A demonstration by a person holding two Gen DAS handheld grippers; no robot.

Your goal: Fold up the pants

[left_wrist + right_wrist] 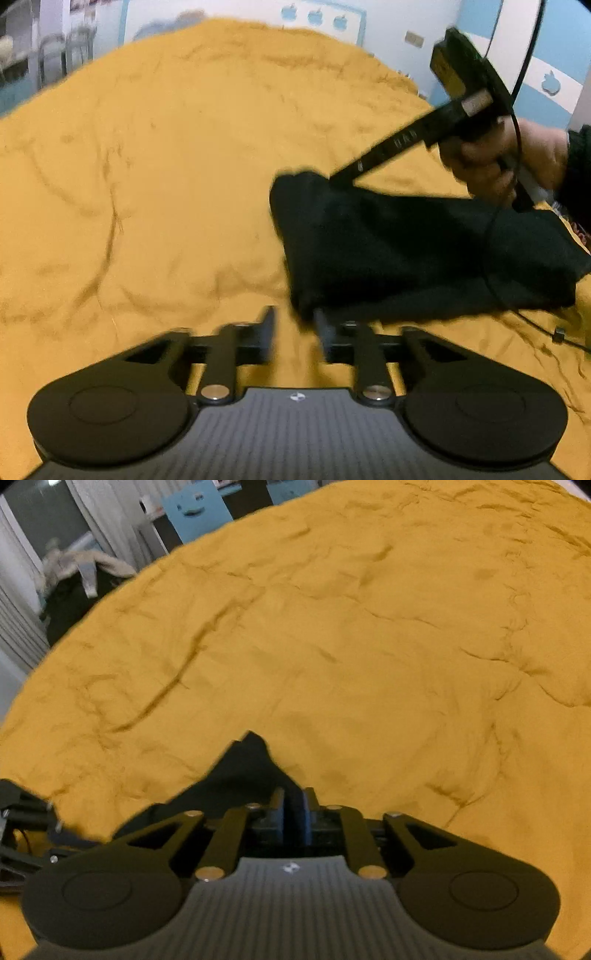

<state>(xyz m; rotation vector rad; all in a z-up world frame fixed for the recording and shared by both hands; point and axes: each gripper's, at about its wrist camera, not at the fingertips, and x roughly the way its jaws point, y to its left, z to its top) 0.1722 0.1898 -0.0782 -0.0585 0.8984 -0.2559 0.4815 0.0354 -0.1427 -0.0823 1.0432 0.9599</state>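
I see the mustard bedspread [332,627] filling almost all the space ahead of both jaws, soft and full of wrinkles. On it lies the black pants [424,251], already a compact bundle, just ahead and to the right of my left jaws; in the right view a peak of the same cloth rises directly ahead of the right jaws.

The right gripper [294,812] has its jaws narrow, with dark cloth between the blue pads [306,819]; I judge it is grasping the pants, but whether the pads really press I cannot tell for sure. The left gripper [295,325] stands released, its right finger just touching the near corner of the bundle, nothing between the jaws.

My worries: if the right grip is weak, the corner can slip out and the fold opens. If I close the left jaws here, they can catch the bedspread together with the pants. The cable [517,110] hanging near the hand [506,162] can also snag the cloth.
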